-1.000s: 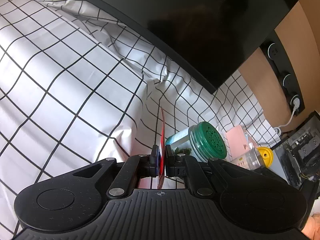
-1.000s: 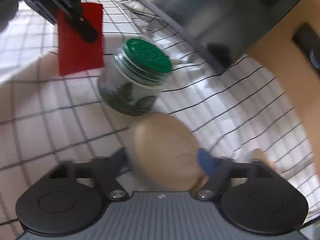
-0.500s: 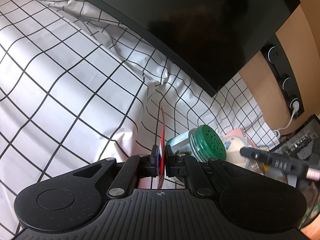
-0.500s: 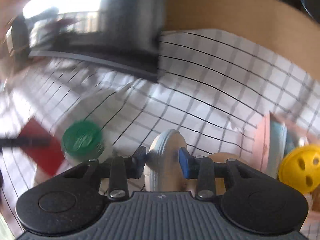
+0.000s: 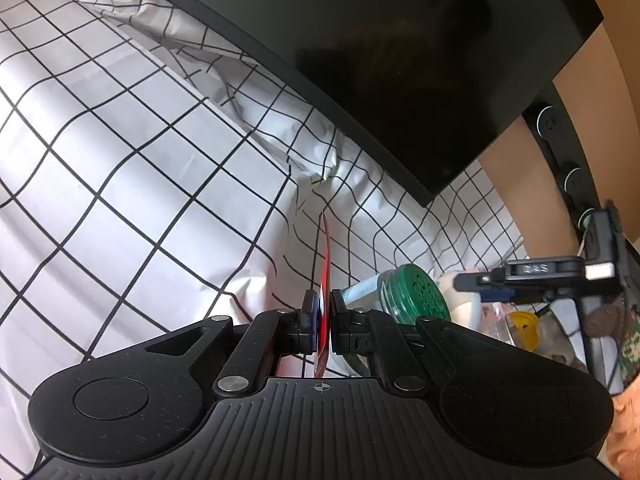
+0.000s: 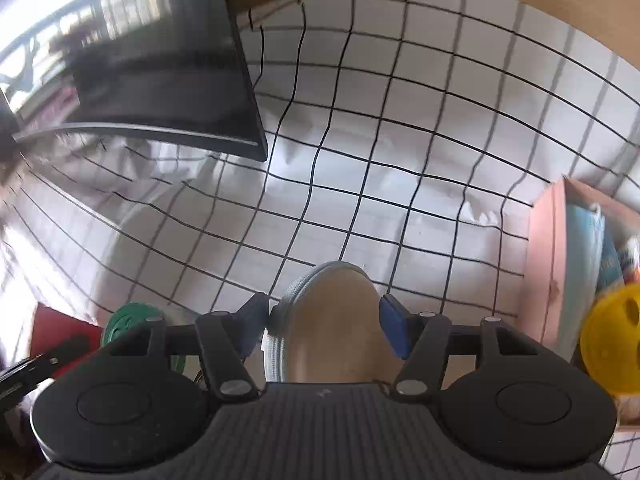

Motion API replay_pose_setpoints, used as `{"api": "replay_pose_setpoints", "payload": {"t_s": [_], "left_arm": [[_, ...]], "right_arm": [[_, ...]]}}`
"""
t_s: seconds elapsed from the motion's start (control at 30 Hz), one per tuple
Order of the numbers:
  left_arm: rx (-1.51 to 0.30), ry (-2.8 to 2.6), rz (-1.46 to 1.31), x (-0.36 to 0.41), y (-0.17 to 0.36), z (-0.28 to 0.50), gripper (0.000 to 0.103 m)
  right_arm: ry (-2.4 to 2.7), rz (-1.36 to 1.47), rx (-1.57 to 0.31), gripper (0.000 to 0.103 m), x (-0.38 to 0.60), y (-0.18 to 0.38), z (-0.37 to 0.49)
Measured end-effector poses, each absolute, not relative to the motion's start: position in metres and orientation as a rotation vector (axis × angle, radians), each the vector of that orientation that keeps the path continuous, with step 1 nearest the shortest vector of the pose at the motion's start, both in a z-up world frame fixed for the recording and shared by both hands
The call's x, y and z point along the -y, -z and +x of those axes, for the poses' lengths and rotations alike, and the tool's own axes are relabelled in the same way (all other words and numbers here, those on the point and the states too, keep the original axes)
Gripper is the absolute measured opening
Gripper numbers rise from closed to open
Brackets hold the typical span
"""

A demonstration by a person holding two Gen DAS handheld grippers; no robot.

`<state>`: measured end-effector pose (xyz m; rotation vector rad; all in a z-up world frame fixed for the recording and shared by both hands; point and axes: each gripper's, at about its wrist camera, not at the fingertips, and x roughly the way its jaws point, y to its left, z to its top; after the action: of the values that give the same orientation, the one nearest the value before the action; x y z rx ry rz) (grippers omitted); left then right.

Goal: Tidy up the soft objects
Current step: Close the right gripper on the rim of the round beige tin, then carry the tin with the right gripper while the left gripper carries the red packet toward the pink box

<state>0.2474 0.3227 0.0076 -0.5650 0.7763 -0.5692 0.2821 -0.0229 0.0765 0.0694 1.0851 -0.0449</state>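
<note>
My left gripper [image 5: 325,312] is shut on a thin red cloth [image 5: 326,264], seen edge-on above the checked tablecloth [image 5: 140,160]; the red cloth also shows in the right wrist view [image 6: 60,332]. My right gripper [image 6: 328,320] is shut on a round tan pouch with a grey zipper edge [image 6: 332,320], held above the tablecloth [image 6: 400,160]. In the left wrist view the right gripper [image 5: 476,292] appears at the right with the pouch [image 5: 456,300], beside the green-lidded jar [image 5: 416,292].
A glass jar with a green lid [image 6: 128,324] lies near the red cloth. A black monitor [image 5: 380,60] stands at the back. A pink box [image 6: 548,264] and a yellow-lidded jar [image 6: 616,332] are at the right. A black power strip [image 5: 568,160] is on the wall.
My right gripper has lifted the tan pouch and swung right, facing the open tablecloth. It has come further into the left wrist view. The left gripper still holds the red cloth.
</note>
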Motion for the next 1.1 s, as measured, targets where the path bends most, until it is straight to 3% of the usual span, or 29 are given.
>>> {"api": "replay_pose_setpoints", "payload": {"t_s": [0.3,0.57,0.9,0.97,1.03,1.1], "left_arm": [[-0.762,0.553,-0.591,-0.332,-0.006,0.241,0.007],[-0.757,0.56,-0.594,-0.326,-0.01,0.244,0.007],[-0.769,0.58,-0.576,-0.32,-0.01,0.246,0.007],[-0.77,0.577,-0.575,-0.32,-0.01,0.245,0.007],[-0.768,0.568,-0.577,-0.321,-0.009,0.245,0.007],[-0.763,0.55,-0.579,-0.322,-0.01,0.245,0.007]], "right_arm": [[0.041,0.03,-1.103,0.054,0.026,-0.085,0.274],[0.083,0.183,-1.103,0.054,0.081,-0.103,0.243],[0.119,0.327,-1.248,0.056,0.095,-0.064,0.269],[0.127,0.346,-1.261,0.051,0.094,-0.057,0.275],[0.099,0.326,-1.242,0.039,0.085,-0.061,0.277],[0.046,0.295,-1.22,0.038,0.071,-0.071,0.278]]}}
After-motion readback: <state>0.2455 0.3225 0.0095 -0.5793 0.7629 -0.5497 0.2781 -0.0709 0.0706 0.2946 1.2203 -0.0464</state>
